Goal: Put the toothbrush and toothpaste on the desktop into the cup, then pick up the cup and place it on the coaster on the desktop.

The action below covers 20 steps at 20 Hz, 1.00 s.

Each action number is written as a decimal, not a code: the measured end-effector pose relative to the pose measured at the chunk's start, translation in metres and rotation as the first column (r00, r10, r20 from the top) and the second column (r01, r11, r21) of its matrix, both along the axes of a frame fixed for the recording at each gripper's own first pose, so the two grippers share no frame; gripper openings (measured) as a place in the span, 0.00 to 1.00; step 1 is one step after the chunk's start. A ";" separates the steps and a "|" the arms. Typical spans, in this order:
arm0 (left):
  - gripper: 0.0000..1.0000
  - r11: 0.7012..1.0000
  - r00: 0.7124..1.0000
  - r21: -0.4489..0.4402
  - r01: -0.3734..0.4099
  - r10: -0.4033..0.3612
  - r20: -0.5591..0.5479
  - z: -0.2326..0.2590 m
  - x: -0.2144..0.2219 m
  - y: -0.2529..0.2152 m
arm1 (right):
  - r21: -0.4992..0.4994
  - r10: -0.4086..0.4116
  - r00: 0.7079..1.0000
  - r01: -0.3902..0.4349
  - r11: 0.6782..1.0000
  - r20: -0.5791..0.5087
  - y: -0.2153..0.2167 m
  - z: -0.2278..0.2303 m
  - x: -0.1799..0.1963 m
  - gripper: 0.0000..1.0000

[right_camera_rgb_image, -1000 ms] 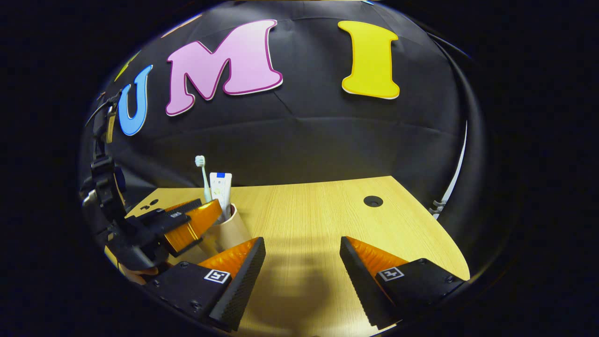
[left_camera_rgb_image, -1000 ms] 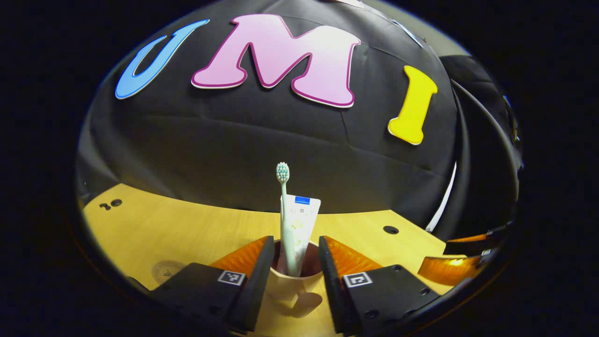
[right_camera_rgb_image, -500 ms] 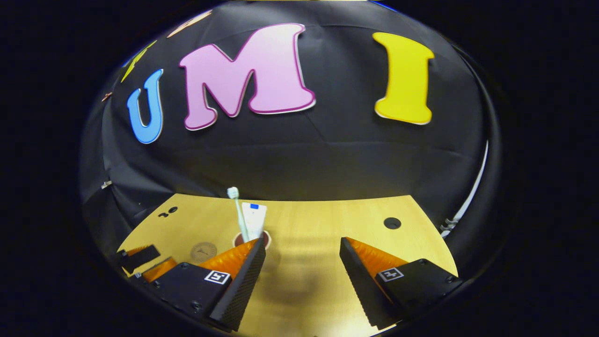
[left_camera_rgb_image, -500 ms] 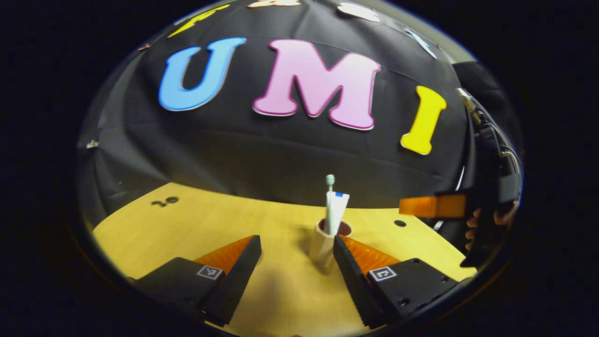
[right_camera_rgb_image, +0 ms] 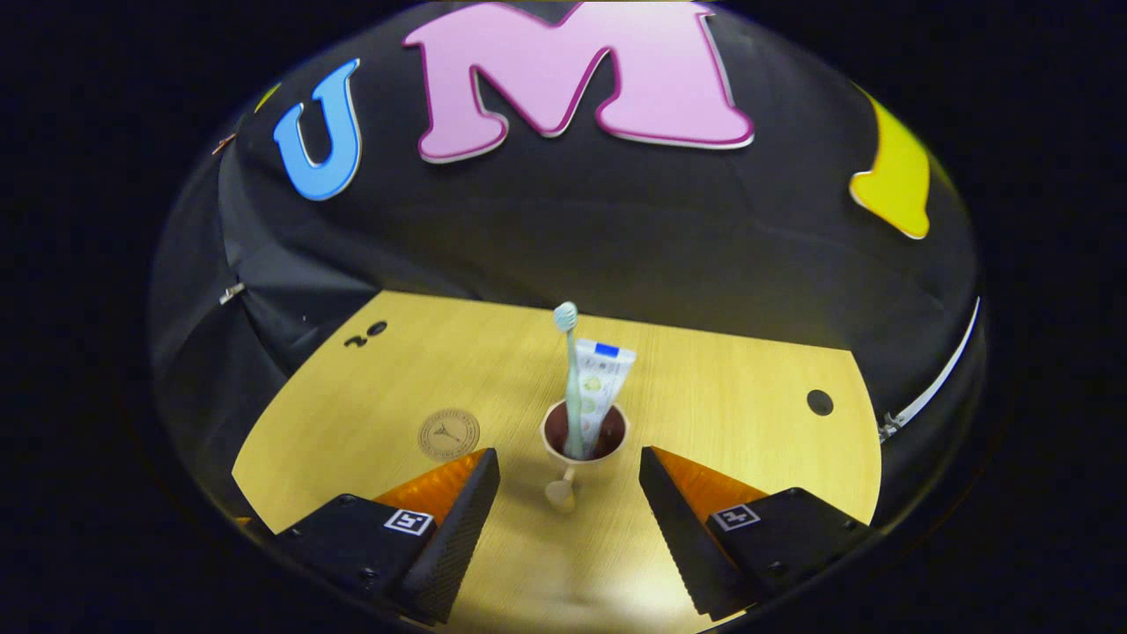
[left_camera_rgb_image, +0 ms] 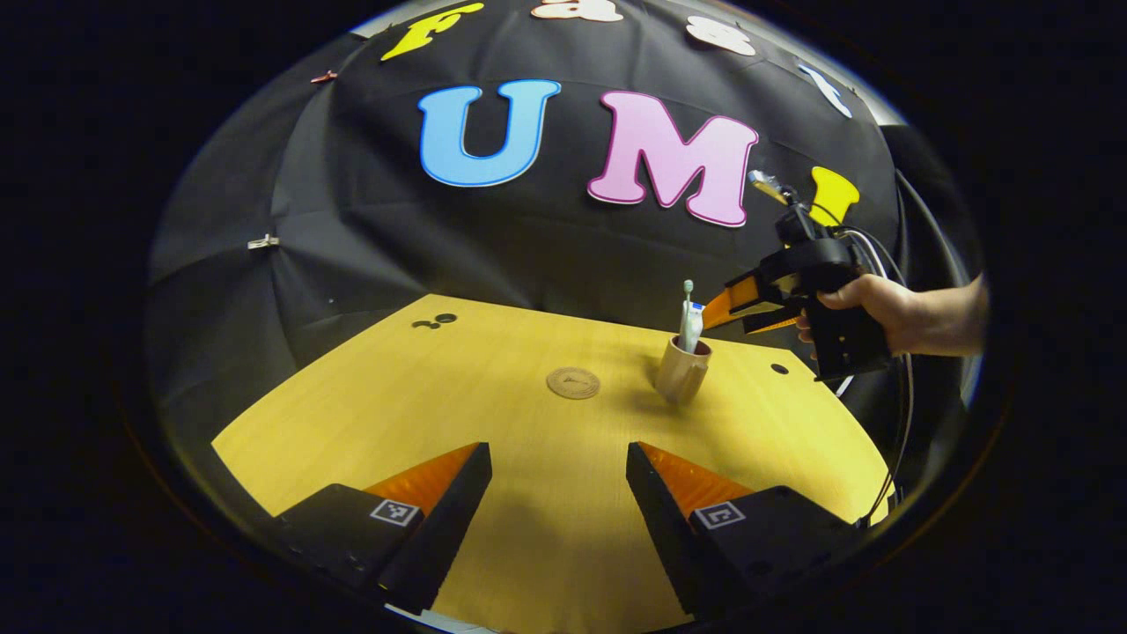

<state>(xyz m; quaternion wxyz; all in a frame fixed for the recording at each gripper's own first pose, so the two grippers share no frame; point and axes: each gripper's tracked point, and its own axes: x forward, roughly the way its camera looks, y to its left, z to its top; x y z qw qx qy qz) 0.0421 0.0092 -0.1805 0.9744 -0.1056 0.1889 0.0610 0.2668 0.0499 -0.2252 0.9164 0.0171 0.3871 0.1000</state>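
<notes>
A beige cup (right_camera_rgb_image: 584, 440) stands upright on the wooden desktop (right_camera_rgb_image: 722, 414), its handle (right_camera_rgb_image: 559, 495) turned toward my right gripper. A pale green toothbrush (right_camera_rgb_image: 570, 379) and a white toothpaste tube (right_camera_rgb_image: 600, 387) stand inside it. My right gripper (right_camera_rgb_image: 568, 475) is open, hovering just short of the cup with the handle between its fingertips. In the left gripper view the cup (left_camera_rgb_image: 682, 370) sits far off to the right of the round coaster (left_camera_rgb_image: 572, 383), with the right gripper (left_camera_rgb_image: 718, 315) held by a hand above and behind it. My left gripper (left_camera_rgb_image: 559, 467) is open and holds nothing.
The coaster (right_camera_rgb_image: 448, 434) lies on the desktop left of the cup. A round cable hole (right_camera_rgb_image: 820, 402) sits near the right edge, and two small holes (right_camera_rgb_image: 365, 335) at the far left corner. The black cloth wall stands behind the table.
My left gripper let go of the cup, opened and drew well back from it. My right gripper swung round to face the cup and came close to its handle.
</notes>
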 end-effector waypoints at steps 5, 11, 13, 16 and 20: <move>0.98 0.998 0.998 -0.017 -0.061 0.061 -0.029 -0.008 -0.033 0.023 | 0.035 -0.055 0.964 0.066 0.997 -0.259 0.023 -0.051 0.005 0.98; 0.97 0.998 0.996 0.013 -0.063 0.064 -0.066 -0.024 -0.050 0.028 | -0.015 -0.143 0.893 0.151 0.988 -0.426 0.015 -0.103 0.010 0.98; 0.98 0.998 0.995 0.019 -0.064 0.065 -0.078 -0.028 -0.051 0.029 | -0.004 -0.184 0.858 0.207 0.978 -0.479 0.018 -0.118 0.013 0.98; 0.98 0.998 0.995 0.018 -0.057 0.059 -0.085 -0.030 -0.047 0.026 | -0.035 -0.214 0.840 0.227 0.973 -0.498 0.015 -0.135 0.019 0.97; 0.98 0.999 0.995 0.024 -0.032 0.034 -0.096 -0.034 -0.044 0.017 | -0.046 -0.266 0.810 0.285 0.957 -0.522 0.006 -0.148 0.026 0.88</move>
